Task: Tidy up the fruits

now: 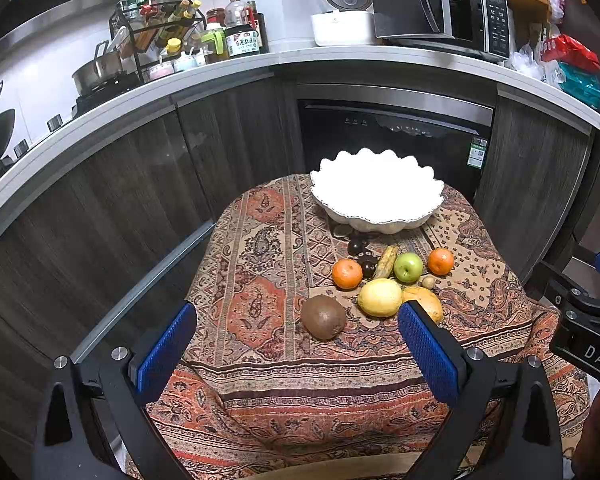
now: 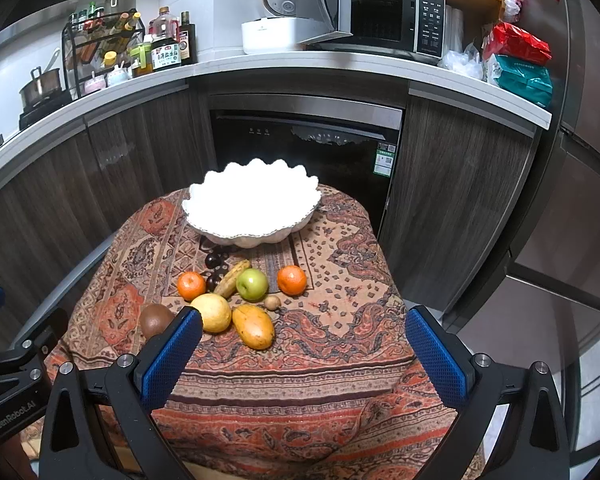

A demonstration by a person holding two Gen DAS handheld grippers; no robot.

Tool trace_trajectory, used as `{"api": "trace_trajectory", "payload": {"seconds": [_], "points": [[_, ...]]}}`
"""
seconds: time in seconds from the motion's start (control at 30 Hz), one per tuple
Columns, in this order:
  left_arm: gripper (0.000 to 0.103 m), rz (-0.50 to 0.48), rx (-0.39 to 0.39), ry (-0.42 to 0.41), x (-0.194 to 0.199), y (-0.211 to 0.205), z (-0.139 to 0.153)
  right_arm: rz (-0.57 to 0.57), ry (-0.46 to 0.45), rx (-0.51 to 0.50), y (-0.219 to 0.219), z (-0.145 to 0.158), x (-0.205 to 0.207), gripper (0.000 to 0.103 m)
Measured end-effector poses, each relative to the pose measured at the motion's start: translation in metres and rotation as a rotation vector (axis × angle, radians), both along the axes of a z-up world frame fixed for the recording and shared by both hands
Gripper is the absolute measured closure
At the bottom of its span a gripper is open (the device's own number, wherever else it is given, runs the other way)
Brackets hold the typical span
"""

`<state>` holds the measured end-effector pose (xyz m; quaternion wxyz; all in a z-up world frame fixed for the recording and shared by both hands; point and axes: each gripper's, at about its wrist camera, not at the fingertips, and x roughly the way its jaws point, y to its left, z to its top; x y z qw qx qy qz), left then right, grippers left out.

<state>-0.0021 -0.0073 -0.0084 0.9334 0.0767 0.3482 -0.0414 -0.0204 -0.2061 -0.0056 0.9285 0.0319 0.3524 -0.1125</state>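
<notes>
Left wrist view: "DAS" is read on the right gripper (image 1: pixel 592 332) body (edge-on, spread there untellable). Left gripper (image 1: pixel 298 344) is held released, kiwi (image 1: pixel 323 317) just ahead; right gripper likewise released, mango (image 2: pixel 254 326) ahead.

The left hand-held gripper (image 1: pixel 298 344) has two black angular arms, each ending in a finger faced with a blue, finely dimpled pad (image 1: pixel 428 354). Round silver screw heads sit on the arms behind the pads, and triangular cut-outs pierce the black frame lower down. The right hand-held gripper (image 2: pixel 304 354) is built alike: black arms, blue textured pads (image 2: pixel 172 360), silver screws. In each view the other unit's black body shows at the edge, bearing pale lettering.
</notes>
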Motion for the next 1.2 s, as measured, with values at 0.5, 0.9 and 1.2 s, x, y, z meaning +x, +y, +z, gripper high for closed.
{"api": "trace_trajectory", "payload": {"seconds": [0.5,0.9,1.2], "points": [[0.001,0.000,-0.002,0.033,0.010,0.003,-0.008,0.010,0.020,0.011,0.001,-0.006,0.009,0.001],[0.001,-0.018,0.008,0.113,0.035,-0.003,-0.030,0.011,0.060,0.011,0.000,-0.026,0.032,0.001],[0.001,-0.013,0.008,0.146,0.053,-0.001,-0.050,0.035,0.096,0.020,0.003,-0.049,0.052,0.001]]}}
